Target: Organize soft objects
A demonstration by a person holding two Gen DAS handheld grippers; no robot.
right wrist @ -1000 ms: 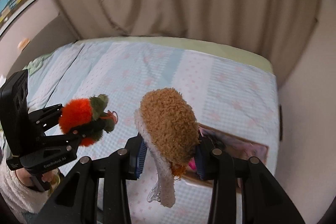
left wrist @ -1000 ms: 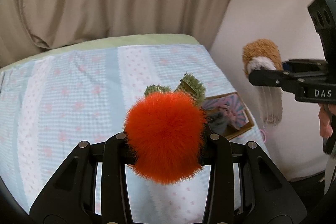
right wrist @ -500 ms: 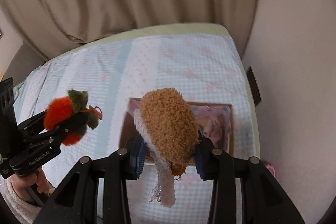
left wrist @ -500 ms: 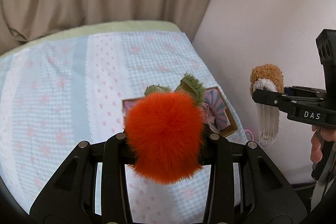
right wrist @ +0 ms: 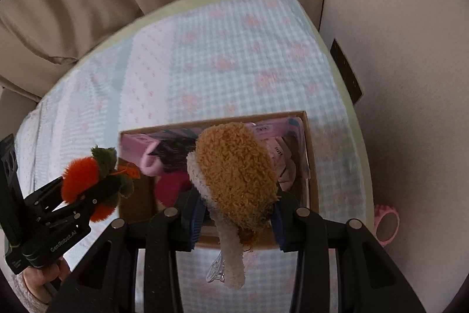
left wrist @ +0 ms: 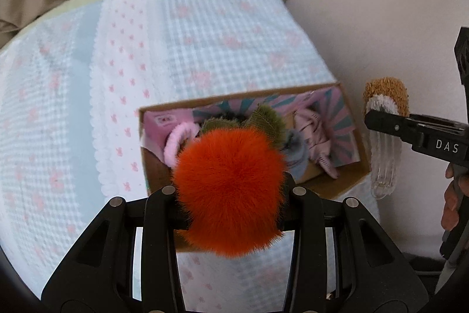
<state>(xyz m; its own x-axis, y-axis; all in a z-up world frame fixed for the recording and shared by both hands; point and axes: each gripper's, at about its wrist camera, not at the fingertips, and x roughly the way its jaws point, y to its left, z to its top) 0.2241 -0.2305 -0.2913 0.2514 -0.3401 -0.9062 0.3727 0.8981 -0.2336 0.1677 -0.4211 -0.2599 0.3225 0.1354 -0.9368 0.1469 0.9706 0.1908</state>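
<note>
Gingham quilt [left wrist: 205, 28]; cardboard box [left wrist: 348, 96]; fluffy orange pompom [left wrist: 228, 189], curly brown plush [right wrist: 234, 175] clamped.

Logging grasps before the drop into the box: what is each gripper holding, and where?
Left gripper: orange pompom, jaws squeezing its sides. Right gripper: brown plush clip, jaws pinching its lower sides.

Both the left claw [left wrist: 231, 189] and right claw [right wrist: 234, 213] point steeply down, clamped shut.
</note>
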